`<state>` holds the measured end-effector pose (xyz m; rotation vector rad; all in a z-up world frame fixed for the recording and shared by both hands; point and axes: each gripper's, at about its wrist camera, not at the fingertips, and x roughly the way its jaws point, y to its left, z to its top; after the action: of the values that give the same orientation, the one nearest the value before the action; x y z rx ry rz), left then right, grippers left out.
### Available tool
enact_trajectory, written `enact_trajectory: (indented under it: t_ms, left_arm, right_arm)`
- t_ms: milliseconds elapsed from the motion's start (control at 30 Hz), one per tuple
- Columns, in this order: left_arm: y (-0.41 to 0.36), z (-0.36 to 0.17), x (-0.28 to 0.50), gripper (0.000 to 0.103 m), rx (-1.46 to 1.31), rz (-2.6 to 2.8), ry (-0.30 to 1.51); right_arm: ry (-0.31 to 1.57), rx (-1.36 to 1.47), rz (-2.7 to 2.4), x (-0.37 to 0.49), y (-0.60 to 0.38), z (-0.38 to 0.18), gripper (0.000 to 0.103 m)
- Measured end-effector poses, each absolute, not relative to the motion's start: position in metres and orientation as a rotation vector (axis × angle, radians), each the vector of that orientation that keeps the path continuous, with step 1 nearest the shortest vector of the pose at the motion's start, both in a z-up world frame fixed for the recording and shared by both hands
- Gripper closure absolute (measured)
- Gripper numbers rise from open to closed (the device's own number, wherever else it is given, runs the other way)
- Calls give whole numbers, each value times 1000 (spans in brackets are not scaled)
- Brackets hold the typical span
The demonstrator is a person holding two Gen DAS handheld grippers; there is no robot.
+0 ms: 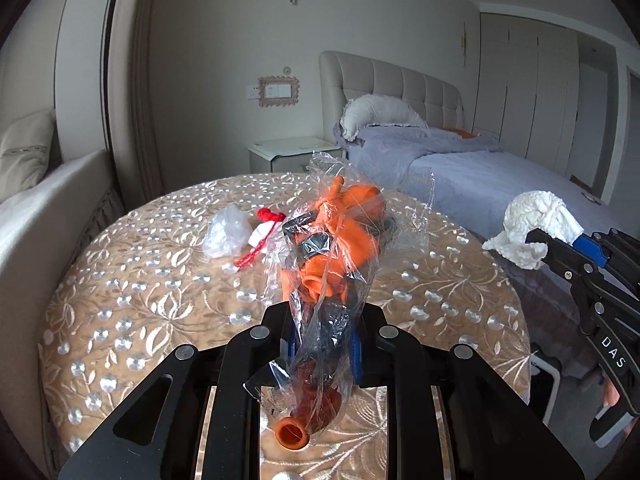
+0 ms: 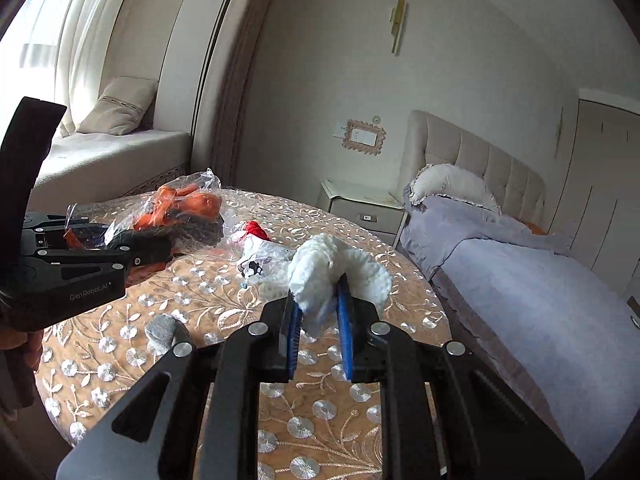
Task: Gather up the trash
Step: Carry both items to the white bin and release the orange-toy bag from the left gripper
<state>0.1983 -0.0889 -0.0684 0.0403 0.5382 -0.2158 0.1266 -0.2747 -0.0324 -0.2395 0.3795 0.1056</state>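
1. Pinching with my left gripper [image 1: 324, 320], I have a clear plastic bag of orange balloons [image 1: 340, 236] clamped between the blue pads, held up above the table.
2. My right gripper [image 2: 318, 312] is pressed onto a crumpled white paper wad [image 2: 340, 268], which bulges out past the fingertips, also lifted off the table.
3. Both pieces should be very light. The bag is slick and floppy, so I judge a bite on its bunched neck safest; the wad is soft and compresses, so any middle grip holds.
4. Loose trash left on the table: a small clear plastic scrap [image 1: 226, 232], a red string with a white tag [image 1: 262, 236], and a grey lump [image 2: 166, 330] near my right gripper, possibly a sock or cloth, though the fisheye blurs it.
5. The round table [image 1: 140, 280] wears a beige cloth with shiny embroidered flowers.
6. Beyond stand a nightstand [image 1: 292, 154], a bed with lilac bedding [image 1: 480, 172] and a window seat [image 2: 116, 152]. I see no bin.
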Motion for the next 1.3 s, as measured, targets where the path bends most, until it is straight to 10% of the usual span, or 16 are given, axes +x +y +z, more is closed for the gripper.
enact_trajectory:
  t_ms: [1300]
  left_arm:
    - [-438,-211,138,84,247,-797,765]
  right_arm:
    - [477,-83,-327,8,-514,-141,85]
